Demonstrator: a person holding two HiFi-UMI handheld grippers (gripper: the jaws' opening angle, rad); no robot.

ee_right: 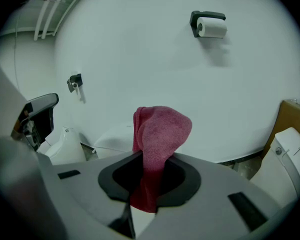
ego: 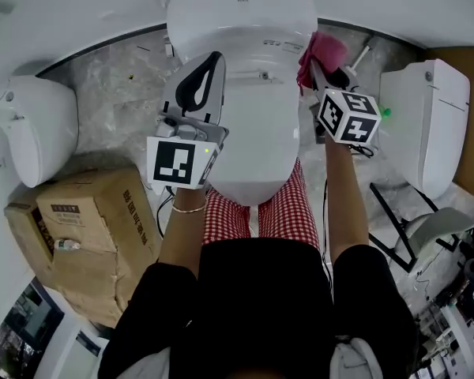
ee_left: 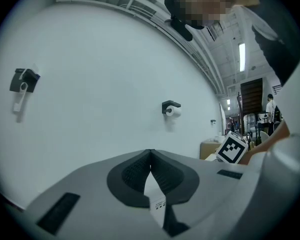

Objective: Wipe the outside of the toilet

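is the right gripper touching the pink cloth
Touching. The right gripper view shows the right gripper with jaws closed on the pink cloth.

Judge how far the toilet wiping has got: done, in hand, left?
Done: the pink cloth is clamped in the right tool. In hand: it is held at the far right edge of the toilet; contact is unclear. The left tool is shut, empty. Left: the wiping itself; no wiped patch shows.

I'm looking down at the toilet (ego: 257, 125), gleaming smooth, glossy white. My right gripper (ee_right: 149, 181) is showing matt grey plastic around a nubby pink cloth (ee_right: 160, 134). The cardboard box (ego: 95, 227) is sitting dull, papery brown.
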